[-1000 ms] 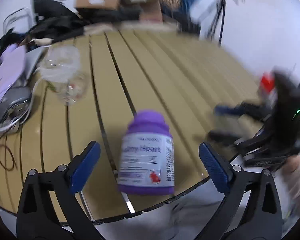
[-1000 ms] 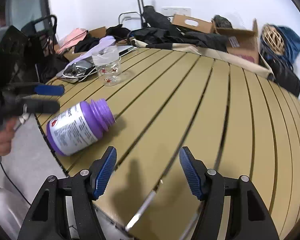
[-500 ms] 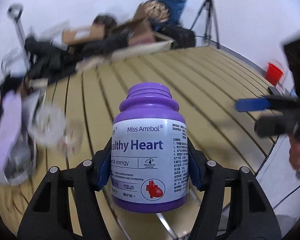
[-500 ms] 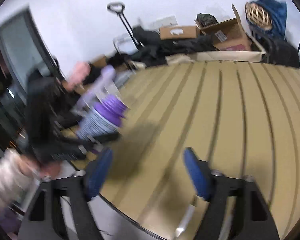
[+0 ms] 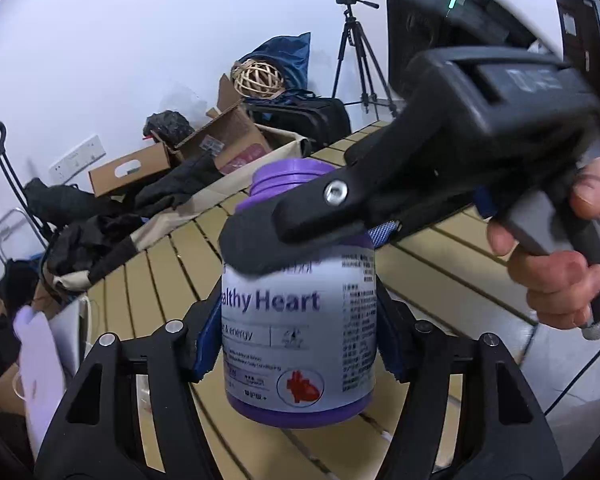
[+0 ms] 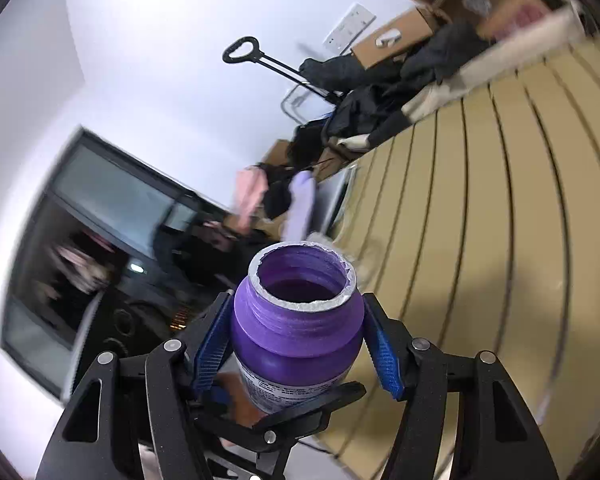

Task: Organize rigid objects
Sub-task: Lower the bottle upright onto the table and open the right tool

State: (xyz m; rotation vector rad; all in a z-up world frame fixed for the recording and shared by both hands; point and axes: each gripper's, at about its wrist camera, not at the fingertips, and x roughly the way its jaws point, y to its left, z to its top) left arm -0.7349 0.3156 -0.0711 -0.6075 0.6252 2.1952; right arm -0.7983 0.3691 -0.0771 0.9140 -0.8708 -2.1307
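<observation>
A purple supplement bottle (image 5: 298,332) with a white "Healthy Heart" label is held upright above the slatted table. My left gripper (image 5: 298,344) is shut on its body. My right gripper (image 6: 296,344) has come in from the side; its blue pads (image 6: 384,354) sit on either side of the bottle's shoulder (image 6: 296,340), close around it. In the left wrist view the right gripper's finger (image 5: 312,220) crosses the bottle's neck. In the right wrist view the bottle's mouth (image 6: 302,280) is open, without a cap.
The tan slatted table (image 6: 500,220) stretches behind. Cardboard boxes (image 5: 220,144), dark clothes (image 5: 112,216), a wicker ball (image 5: 258,78) and a tripod (image 5: 356,44) crowd the far edge. A hand (image 5: 560,264) holds the right gripper's handle.
My left gripper closed on the bottle and lifted it off the table. My right gripper swung over from the table and came around the bottle's neck.
</observation>
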